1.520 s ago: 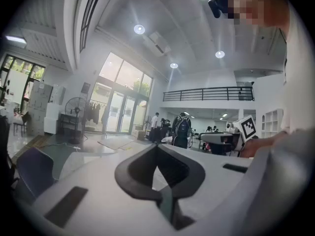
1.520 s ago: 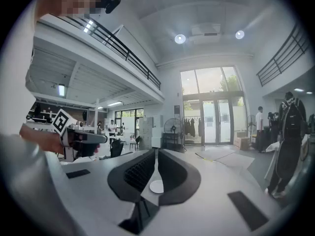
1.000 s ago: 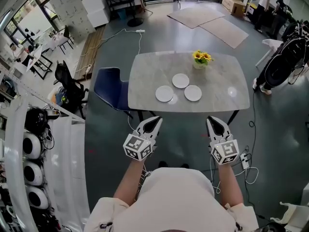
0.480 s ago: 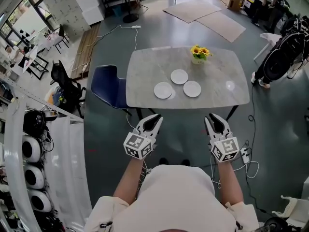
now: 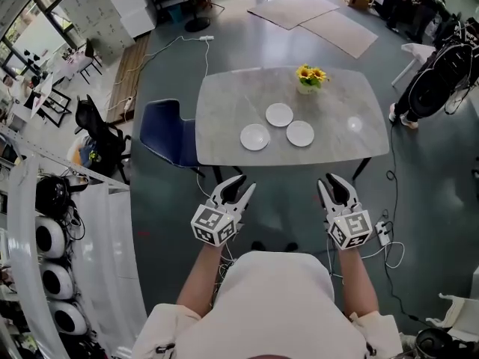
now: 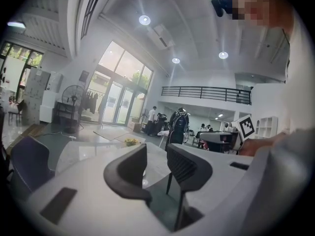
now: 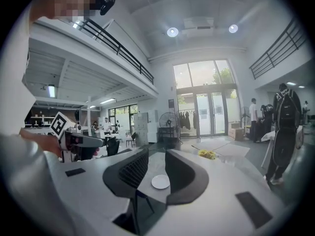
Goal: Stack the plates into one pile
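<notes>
Three white plates lie apart on the grey marble table (image 5: pixel 224 99): a left plate (image 5: pixel 254 136), a far plate (image 5: pixel 279 114) and a right plate (image 5: pixel 300 133). My left gripper (image 5: pixel 240 186) and right gripper (image 5: pixel 332 182) hover over the floor short of the table's near edge, well away from the plates. Both point at the table, and their jaws have just been opening with nothing between them. In the left gripper view the gripper (image 6: pixel 156 154) frames the tabletop. In the right gripper view one plate (image 7: pixel 160 182) shows through the gripper's (image 7: pixel 156 166) gap, far off.
A pot of yellow flowers (image 5: pixel 312 77) stands at the table's far edge. A blue chair (image 5: pixel 171 132) is tucked at the table's left side. Cables (image 5: pixel 389 238) lie on the floor to my right, and black bags (image 5: pixel 441 84) stand past the table's right end.
Both grippers' jaws went from shut to open. The hands sank slightly and the table sits a little higher in the head view.
</notes>
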